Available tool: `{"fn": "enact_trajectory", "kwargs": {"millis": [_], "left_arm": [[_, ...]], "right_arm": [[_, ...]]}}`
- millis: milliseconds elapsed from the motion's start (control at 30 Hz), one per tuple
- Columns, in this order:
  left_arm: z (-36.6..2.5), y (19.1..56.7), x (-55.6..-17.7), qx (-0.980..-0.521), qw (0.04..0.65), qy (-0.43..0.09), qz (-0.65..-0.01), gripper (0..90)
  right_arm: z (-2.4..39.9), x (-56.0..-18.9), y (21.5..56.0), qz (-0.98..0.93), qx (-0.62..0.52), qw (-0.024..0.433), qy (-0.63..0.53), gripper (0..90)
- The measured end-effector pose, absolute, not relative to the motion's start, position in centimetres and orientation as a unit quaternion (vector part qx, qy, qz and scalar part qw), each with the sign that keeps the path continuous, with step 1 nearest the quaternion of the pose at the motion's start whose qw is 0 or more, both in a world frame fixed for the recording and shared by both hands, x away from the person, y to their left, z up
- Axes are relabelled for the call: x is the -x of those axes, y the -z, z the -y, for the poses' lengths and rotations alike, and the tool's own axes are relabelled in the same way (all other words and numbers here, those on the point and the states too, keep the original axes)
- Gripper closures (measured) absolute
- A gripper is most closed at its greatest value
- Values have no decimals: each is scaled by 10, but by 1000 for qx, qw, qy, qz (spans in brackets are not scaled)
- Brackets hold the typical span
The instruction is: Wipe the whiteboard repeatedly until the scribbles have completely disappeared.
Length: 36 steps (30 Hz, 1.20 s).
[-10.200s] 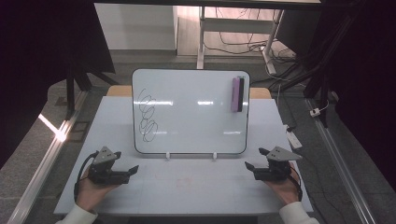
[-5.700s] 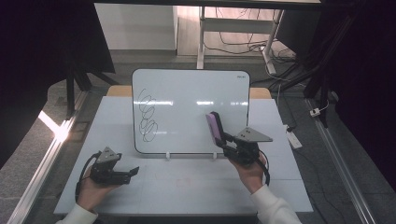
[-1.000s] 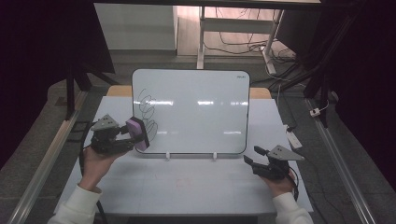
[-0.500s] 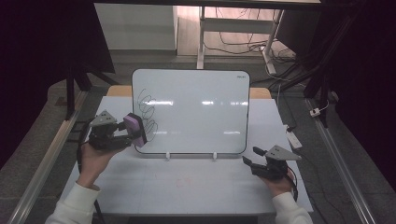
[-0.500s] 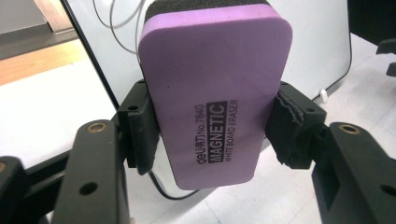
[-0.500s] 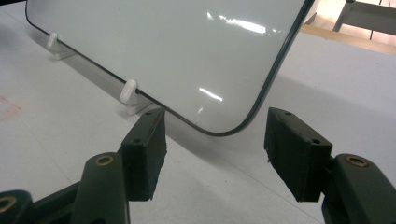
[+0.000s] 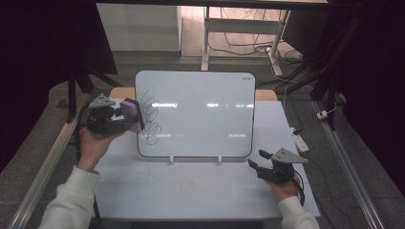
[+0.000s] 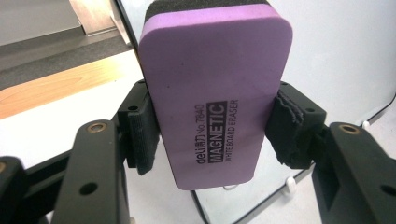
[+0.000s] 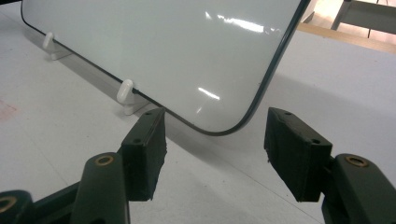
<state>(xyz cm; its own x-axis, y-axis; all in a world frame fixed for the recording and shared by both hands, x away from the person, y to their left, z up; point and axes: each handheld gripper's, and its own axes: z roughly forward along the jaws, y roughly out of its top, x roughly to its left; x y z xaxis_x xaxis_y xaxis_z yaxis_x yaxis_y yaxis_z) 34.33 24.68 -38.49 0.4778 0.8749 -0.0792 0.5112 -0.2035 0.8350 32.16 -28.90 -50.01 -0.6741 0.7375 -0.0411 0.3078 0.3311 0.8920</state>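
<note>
Spanning the middle of the high view, a white bench [image 7: 200, 191] is seen, and on it a whiteboard [image 7: 200, 114] is propped on two small white feet [image 7: 171, 159], leaning back toward twelve o'clock. Black scribbles [image 7: 152, 117] are drawn along the board's nine o'clock edge. Just beside those scribbles, at nine o'clock of the board, a purple magnetic eraser [image 8: 212, 88] is held upright off the bench; it is clamped across its width by the left tongs [image 7: 125, 116], both pads pressed against its sides, its dark felt face turned away from the gripper camera. At five o'clock of the board, the right tongs [image 9: 212, 154] are rested low on the bench, standing apart with nothing between them, aimed at the board's rounded lower corner.
</note>
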Motion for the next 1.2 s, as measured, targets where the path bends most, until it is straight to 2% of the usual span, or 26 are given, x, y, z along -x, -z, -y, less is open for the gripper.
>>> {"fn": "enact_trajectory", "kwargs": {"millis": [500, 900, 1067, 1200], "left_arm": [[-227, 366, -391, -748, 404, -230, -475, 404], [-206, 374, -405, -753, 391, -240, -472, 410], [-181, 385, -406, -781, 358, -249, -448, 410], [-186, 382, -406, -771, 359, -262, -455, 411]], "right_arm": [[290, -321, 500, -782, -335, 228, -474, 383], [289, -321, 501, -781, -331, 230, -476, 381], [288, -321, 501, -783, -329, 231, -475, 379], [288, -321, 501, -781, -330, 232, -477, 379]]}}
